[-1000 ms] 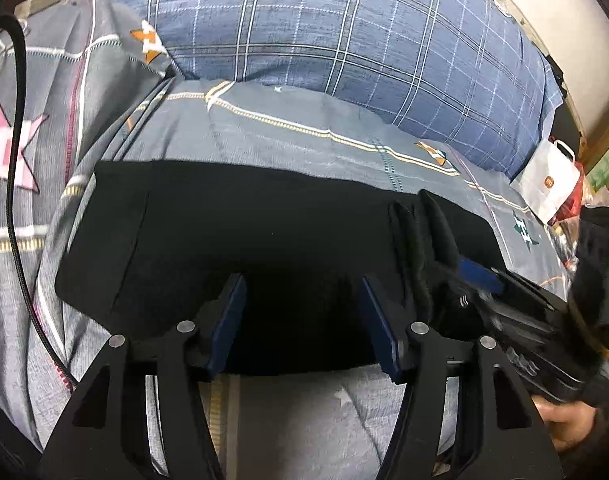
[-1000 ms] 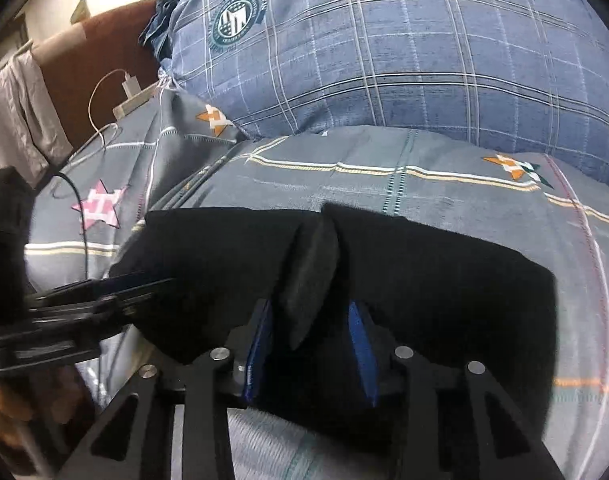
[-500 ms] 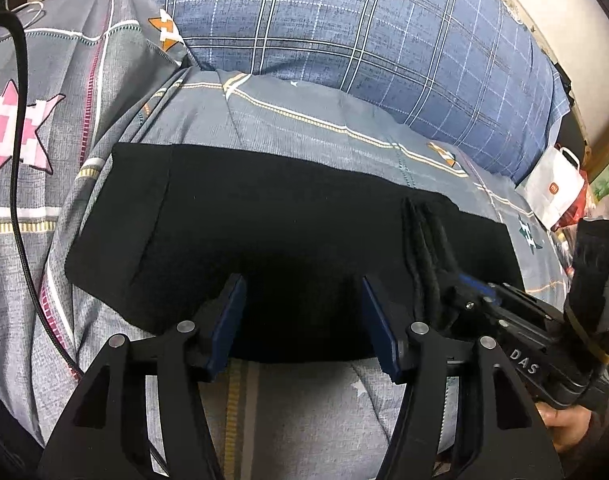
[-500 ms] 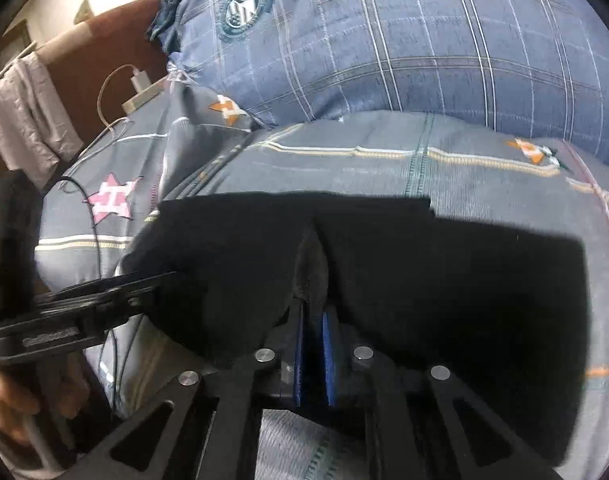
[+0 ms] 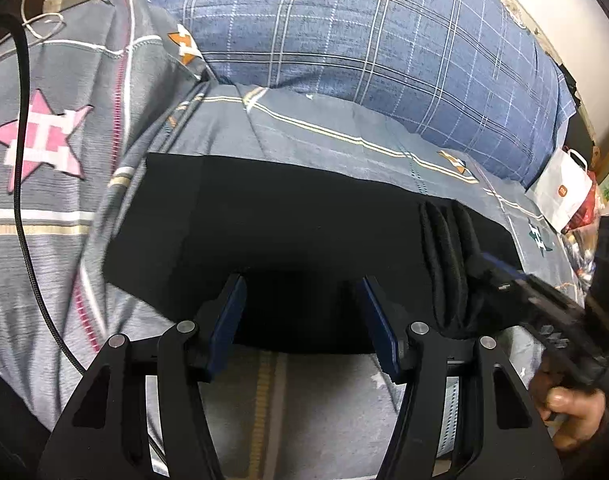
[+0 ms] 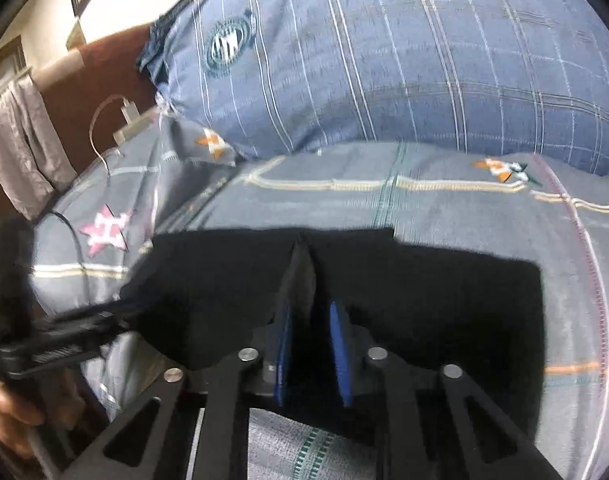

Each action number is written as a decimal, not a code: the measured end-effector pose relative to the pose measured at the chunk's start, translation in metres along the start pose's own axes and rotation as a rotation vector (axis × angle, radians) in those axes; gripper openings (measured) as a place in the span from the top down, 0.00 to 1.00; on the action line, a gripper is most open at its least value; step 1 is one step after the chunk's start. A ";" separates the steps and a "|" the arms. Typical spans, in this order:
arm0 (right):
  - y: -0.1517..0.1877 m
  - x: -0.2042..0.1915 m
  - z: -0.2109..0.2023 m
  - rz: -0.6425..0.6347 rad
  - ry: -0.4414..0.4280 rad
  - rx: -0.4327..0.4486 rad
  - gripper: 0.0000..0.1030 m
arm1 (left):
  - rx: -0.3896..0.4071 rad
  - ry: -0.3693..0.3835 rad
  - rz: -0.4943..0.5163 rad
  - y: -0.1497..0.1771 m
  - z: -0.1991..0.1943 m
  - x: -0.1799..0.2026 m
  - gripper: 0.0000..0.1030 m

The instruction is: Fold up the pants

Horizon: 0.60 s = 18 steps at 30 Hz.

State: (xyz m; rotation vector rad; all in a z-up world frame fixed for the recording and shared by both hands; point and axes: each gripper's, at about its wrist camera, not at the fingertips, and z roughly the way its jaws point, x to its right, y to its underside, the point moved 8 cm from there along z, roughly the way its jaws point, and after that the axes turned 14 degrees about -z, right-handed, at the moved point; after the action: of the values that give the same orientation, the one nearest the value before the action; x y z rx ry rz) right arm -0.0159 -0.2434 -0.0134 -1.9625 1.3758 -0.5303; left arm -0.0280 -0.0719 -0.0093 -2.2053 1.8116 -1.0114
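The black pants (image 5: 288,216) lie folded in a flat rectangle on the grey patterned bedsheet (image 5: 328,140); they also show in the right wrist view (image 6: 444,300). My left gripper (image 5: 302,300) is open and empty, with its blue pads just over the near edge of the pants. My right gripper (image 6: 310,320) has its jaws a little apart around a raised ridge of pants fabric (image 6: 302,276) at the near edge. The same ridge (image 5: 448,264) shows in the left wrist view, with the right gripper (image 5: 500,276) at it.
A large blue plaid pillow (image 5: 384,36) lies behind the pants. A black cable (image 5: 22,152) runs down the left of the bed. A white paper bag (image 5: 564,192) stands at the right. A charger and white cord (image 6: 124,116) lie at the back left.
My right gripper closed tight on the fabric ridge half a second ago and has now opened a little. The left gripper stayed open and drew back slightly from the pants.
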 end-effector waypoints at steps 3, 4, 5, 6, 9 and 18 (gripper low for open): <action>0.003 -0.011 0.012 -0.041 -0.007 -0.023 0.83 | 0.016 -0.020 0.000 0.001 -0.008 -0.006 0.43; 0.002 -0.015 0.010 -0.061 -0.001 -0.022 0.83 | 0.022 -0.024 0.000 0.001 -0.011 -0.008 0.43; -0.001 -0.018 0.007 -0.071 -0.004 -0.014 0.83 | 0.029 -0.027 -0.003 0.001 -0.014 -0.010 0.43; -0.002 -0.019 0.003 -0.071 -0.011 -0.005 0.83 | 0.034 -0.028 -0.006 0.001 -0.017 -0.012 0.43; -0.006 -0.013 -0.014 -0.047 0.004 0.034 0.83 | 0.046 -0.026 -0.017 0.002 -0.025 -0.014 0.41; 0.020 0.036 -0.048 0.058 0.131 0.030 0.83 | 0.031 0.060 0.002 0.004 -0.025 0.015 0.30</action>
State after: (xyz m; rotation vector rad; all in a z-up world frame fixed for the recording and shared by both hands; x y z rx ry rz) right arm -0.0477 -0.2954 0.0037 -1.8863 1.4922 -0.6582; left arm -0.0443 -0.0792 0.0143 -2.1780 1.8086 -1.1089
